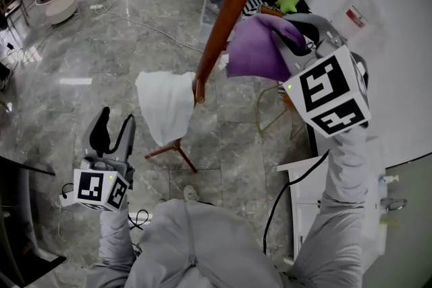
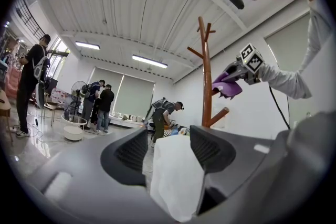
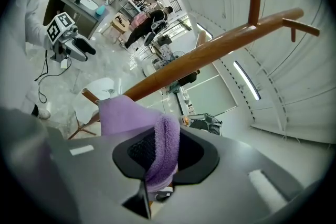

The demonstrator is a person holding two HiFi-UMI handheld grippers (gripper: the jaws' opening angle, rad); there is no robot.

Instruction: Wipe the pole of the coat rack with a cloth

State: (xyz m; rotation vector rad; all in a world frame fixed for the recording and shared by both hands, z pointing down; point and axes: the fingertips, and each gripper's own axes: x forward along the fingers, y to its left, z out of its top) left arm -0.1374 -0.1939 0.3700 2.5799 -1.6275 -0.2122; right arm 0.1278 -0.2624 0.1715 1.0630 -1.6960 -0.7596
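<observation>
The coat rack's pole [image 1: 226,23] is seen slanting across the marble floor [image 1: 101,64]. Its top is cut off at the head view's upper edge, and its lower part is hidden behind a white cloth [image 1: 165,108] hung on the rack. A purple cloth [image 1: 256,50] is clamped tight in the jaws of the right gripper [image 3: 165,152], just beside the pole's upper half; contact cannot be confirmed. The left gripper [image 1: 113,131] is held low, well apart from the rack, jaws wide and empty.
</observation>
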